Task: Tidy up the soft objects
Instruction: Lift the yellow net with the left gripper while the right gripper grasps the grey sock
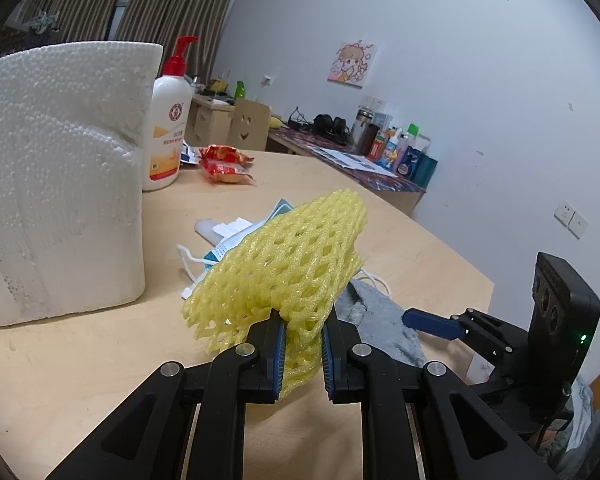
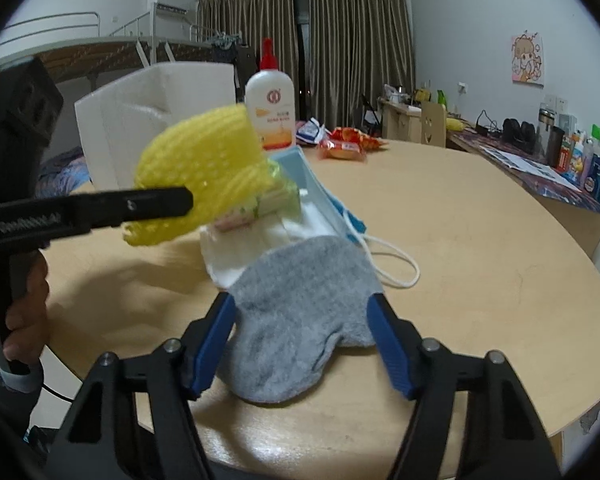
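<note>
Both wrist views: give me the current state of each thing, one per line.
left gripper: shut on yellow foam net.
yellow foam net: lifted off the table.
right gripper: jaws open, either side of the grey sock.
grey sock: lying flat on the table.
face mask: on the table.
lotion bottle: upright.
</note>
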Motion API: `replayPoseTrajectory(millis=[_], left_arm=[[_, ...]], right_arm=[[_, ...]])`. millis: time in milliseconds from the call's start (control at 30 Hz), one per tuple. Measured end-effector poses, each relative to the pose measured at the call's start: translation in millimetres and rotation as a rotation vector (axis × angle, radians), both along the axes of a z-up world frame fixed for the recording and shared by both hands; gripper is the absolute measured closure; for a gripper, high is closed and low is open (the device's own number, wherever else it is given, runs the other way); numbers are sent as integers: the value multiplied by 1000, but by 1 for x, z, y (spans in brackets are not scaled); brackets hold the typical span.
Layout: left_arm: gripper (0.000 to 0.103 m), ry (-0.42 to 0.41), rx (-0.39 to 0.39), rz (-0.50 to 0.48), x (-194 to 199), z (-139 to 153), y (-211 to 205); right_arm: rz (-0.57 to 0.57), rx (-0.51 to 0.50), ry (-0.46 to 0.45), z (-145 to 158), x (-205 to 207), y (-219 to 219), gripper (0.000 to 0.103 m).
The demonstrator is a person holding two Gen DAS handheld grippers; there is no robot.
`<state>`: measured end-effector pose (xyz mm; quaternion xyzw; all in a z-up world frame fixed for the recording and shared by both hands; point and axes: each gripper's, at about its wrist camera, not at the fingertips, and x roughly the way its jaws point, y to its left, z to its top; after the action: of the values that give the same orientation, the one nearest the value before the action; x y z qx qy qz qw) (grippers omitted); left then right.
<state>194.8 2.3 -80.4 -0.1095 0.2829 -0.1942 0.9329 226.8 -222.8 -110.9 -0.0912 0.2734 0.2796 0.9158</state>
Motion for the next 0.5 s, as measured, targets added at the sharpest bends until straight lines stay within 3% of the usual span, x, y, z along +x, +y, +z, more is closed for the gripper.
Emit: replayPoseTrajectory(millis=[167,500], left_arm=[[87,10,-16,-4,1,-2,4],[87,1,-22,-19,1,-2,6]], right_arm=[[7,-41,4,-2,-2,5,44],[20,-81,37,-4,0,10,43]])
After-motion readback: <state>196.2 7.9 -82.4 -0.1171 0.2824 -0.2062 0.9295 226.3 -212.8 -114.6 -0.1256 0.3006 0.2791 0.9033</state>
